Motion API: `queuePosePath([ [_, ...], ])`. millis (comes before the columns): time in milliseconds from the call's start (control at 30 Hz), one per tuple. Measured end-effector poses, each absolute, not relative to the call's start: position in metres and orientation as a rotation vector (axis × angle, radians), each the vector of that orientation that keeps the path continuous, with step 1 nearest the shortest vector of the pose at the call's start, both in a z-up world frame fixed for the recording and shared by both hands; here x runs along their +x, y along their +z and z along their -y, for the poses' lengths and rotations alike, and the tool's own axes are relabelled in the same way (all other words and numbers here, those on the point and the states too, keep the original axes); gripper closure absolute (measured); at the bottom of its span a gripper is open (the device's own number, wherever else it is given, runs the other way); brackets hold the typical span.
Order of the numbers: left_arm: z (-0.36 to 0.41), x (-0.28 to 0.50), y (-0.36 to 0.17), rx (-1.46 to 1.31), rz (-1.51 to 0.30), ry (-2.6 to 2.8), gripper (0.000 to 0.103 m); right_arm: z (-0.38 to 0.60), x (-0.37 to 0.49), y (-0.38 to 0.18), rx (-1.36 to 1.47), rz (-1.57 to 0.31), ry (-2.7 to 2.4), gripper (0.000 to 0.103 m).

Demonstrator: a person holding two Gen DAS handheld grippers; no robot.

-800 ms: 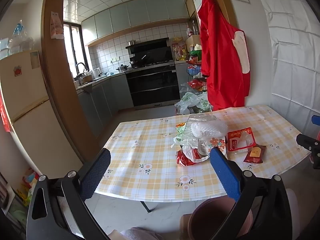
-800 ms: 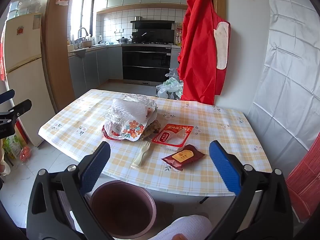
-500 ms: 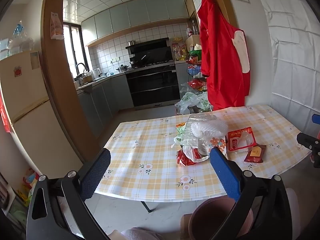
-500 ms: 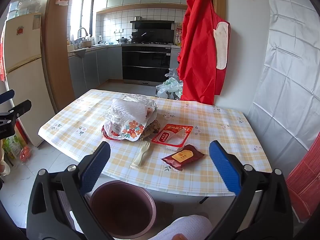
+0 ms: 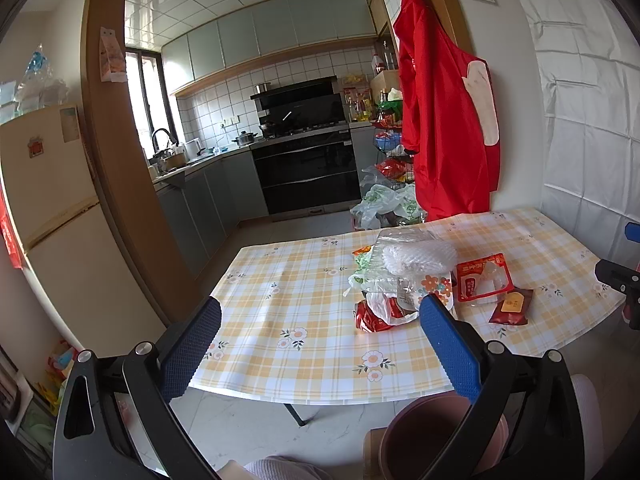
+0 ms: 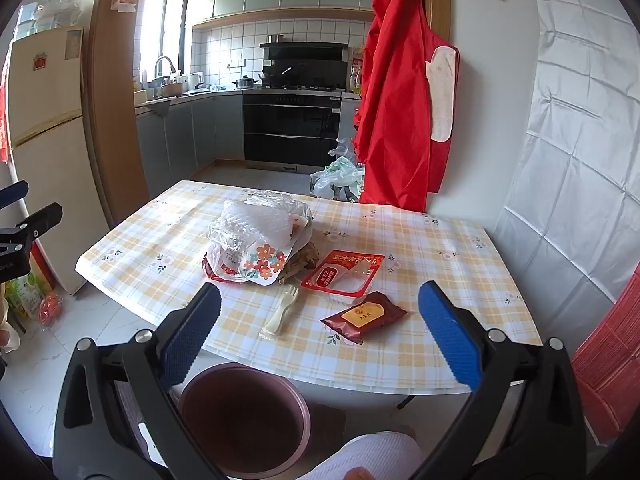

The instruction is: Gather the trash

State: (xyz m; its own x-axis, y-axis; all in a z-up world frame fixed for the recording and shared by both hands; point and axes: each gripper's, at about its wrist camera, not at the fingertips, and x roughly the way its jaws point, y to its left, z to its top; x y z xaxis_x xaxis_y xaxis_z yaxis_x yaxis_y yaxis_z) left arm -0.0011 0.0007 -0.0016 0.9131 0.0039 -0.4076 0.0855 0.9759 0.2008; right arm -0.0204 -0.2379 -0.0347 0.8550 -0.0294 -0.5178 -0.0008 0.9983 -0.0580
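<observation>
A pile of clear plastic bags and wrappers (image 6: 260,240) lies on the checked table (image 6: 420,240); it also shows in the left wrist view (image 5: 404,276). Beside it lie a red-and-clear packet (image 6: 344,274), a dark red snack pouch (image 6: 364,316) and a cream plastic fork (image 6: 282,310). A brown trash bin (image 6: 244,416) stands on the floor at the table's near edge. My right gripper (image 6: 318,328) is open and empty, held before the table above the bin. My left gripper (image 5: 318,344) is open and empty, short of the table's near edge.
A red apron (image 6: 400,112) hangs on the wall behind the table. Plastic bags (image 5: 384,204) lie on the floor by a wire rack. A fridge (image 5: 52,216) stands at the left. A red chair (image 6: 608,360) is at the right. Kitchen counters and oven are far back.
</observation>
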Motion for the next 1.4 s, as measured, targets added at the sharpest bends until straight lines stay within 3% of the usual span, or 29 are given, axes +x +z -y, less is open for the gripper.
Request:
queuePosePath([
  [1400, 0.003, -0.004, -0.006, 0.221, -0.425, -0.047, 0.006, 0.243, -0.019, -0.026, -0.059, -0.546, -0.017, 0.006],
])
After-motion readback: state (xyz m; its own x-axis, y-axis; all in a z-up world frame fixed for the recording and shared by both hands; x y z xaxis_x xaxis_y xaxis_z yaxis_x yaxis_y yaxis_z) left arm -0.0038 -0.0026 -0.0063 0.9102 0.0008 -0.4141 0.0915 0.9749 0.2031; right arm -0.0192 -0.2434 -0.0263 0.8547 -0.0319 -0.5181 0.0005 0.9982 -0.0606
